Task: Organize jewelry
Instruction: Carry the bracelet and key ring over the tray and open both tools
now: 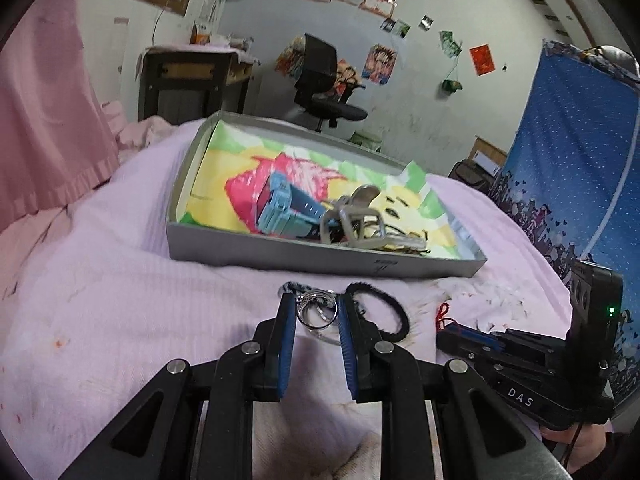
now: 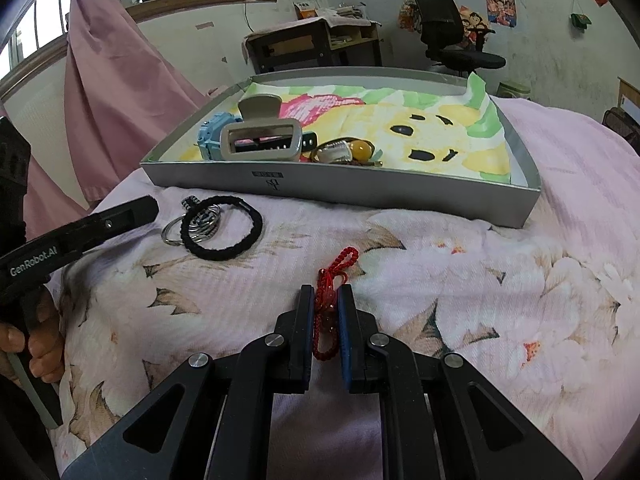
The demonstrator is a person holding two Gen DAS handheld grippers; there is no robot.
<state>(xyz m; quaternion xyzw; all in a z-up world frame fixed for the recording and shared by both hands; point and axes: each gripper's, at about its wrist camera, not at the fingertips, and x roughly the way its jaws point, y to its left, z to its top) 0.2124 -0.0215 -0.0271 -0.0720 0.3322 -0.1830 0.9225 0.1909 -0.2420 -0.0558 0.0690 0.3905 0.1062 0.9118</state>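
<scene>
My left gripper (image 1: 316,312) is shut on a bunch of silver key rings (image 1: 310,318), which sit between its blue pads just above the bedspread. A black hair tie (image 1: 394,312) lies right of them, and in the right wrist view the rings (image 2: 202,222) overlap the tie (image 2: 224,254). My right gripper (image 2: 326,312) is shut on a red knotted cord (image 2: 338,264) whose loop pokes out ahead. The grey box (image 2: 360,192) holds a blue watch (image 2: 210,136), a grey hair claw (image 2: 260,140) and amber beads (image 2: 360,148) on a bright cloth.
The box (image 1: 320,258) rests on a pink floral bedspread (image 2: 500,300). A pink curtain (image 2: 120,80) hangs at the left. A desk (image 2: 320,44) and an office chair (image 2: 452,32) stand behind, and a blue cloth (image 1: 572,160) hangs at the right. A hand (image 2: 36,344) holds the left gripper's handle.
</scene>
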